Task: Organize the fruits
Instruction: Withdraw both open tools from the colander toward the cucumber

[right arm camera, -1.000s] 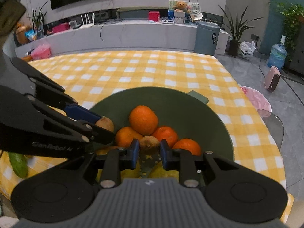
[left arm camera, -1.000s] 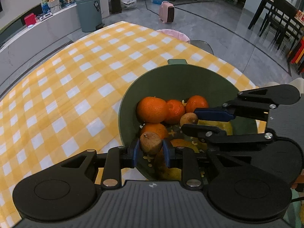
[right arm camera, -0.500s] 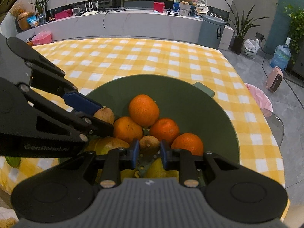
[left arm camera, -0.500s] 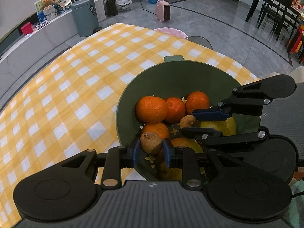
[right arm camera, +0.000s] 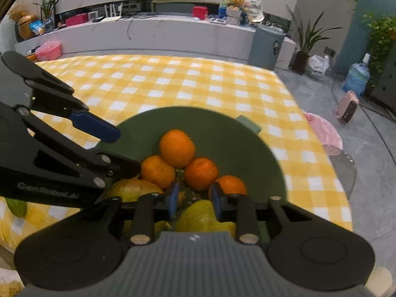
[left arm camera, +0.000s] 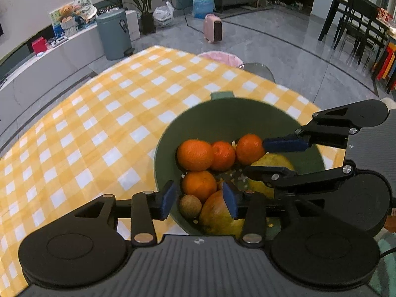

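- left gripper (left arm camera: 199, 199): jaws opening, small brown fruit (left arm camera: 190, 206) lies loose between them in green bowl (left arm camera: 222, 116)
- right gripper (right arm camera: 194, 199): jaws opening, nothing gripped
- four oranges (right arm camera: 177, 147), yellow-green fruit (right arm camera: 198, 216) in bowl

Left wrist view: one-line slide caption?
Left gripper opening over a green bowl of oranges, a small brown fruit lying loose between its pads.

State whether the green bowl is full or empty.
Partly full: the bowl holds oranges and other fruit, walls mostly bare.
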The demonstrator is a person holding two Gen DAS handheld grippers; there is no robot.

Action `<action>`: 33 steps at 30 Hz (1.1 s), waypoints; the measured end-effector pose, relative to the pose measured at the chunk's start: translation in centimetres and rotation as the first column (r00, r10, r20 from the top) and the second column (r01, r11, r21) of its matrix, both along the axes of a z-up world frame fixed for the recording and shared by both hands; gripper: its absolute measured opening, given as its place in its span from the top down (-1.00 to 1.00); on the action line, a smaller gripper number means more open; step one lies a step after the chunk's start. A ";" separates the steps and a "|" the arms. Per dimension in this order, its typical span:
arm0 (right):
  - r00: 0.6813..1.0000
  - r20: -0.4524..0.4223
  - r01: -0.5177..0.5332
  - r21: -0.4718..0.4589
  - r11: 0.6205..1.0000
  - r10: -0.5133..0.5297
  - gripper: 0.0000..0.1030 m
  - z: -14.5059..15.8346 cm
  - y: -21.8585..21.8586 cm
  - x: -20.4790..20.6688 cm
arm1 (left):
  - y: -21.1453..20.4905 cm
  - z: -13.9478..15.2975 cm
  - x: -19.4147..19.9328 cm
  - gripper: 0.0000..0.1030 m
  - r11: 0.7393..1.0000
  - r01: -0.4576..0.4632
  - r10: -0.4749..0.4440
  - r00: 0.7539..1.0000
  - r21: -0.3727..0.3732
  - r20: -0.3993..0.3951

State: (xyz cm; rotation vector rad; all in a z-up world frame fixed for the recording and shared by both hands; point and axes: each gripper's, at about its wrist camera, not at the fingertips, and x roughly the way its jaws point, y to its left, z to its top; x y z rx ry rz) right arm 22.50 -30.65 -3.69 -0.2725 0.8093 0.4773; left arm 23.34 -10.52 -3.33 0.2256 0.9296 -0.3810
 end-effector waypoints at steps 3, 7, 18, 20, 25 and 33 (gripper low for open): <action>1.000 0.024 0.015 -0.004 1.000 -0.015 0.31 1.0 -0.4 -0.7 | 0.0 0.8 -0.4 -0.21 1.000 -0.003 0.004 1.000 -0.013 0.022; 0.998 0.052 0.038 0.000 0.999 -0.038 0.13 2.1 -0.9 -2.0 | 0.4 1.6 -1.3 -0.36 0.998 -0.019 0.021 0.999 -0.055 0.033; 0.985 0.107 0.116 0.148 0.982 -0.132 0.09 4.9 -0.8 -7.7 | 3.0 4.7 -6.6 -0.37 0.991 -0.069 0.085 0.987 -0.118 0.137; 0.985 0.101 0.122 0.168 0.978 -0.140 0.08 5.1 -0.4 -8.8 | 3.7 5.1 -7.7 -0.37 0.990 -0.086 0.102 0.983 -0.109 0.151; 0.987 0.068 0.129 0.223 0.966 -0.148 0.02 5.2 0.9 -11.2 | 6.0 5.5 -9.9 -0.37 0.985 -0.124 0.141 0.978 -0.116 0.155; 0.991 0.021 0.126 0.248 0.961 -0.136 0.01 4.4 3.7 -14.0 | 9.2 5.4 -13.4 -0.37 0.979 -0.166 0.184 0.969 -0.117 0.165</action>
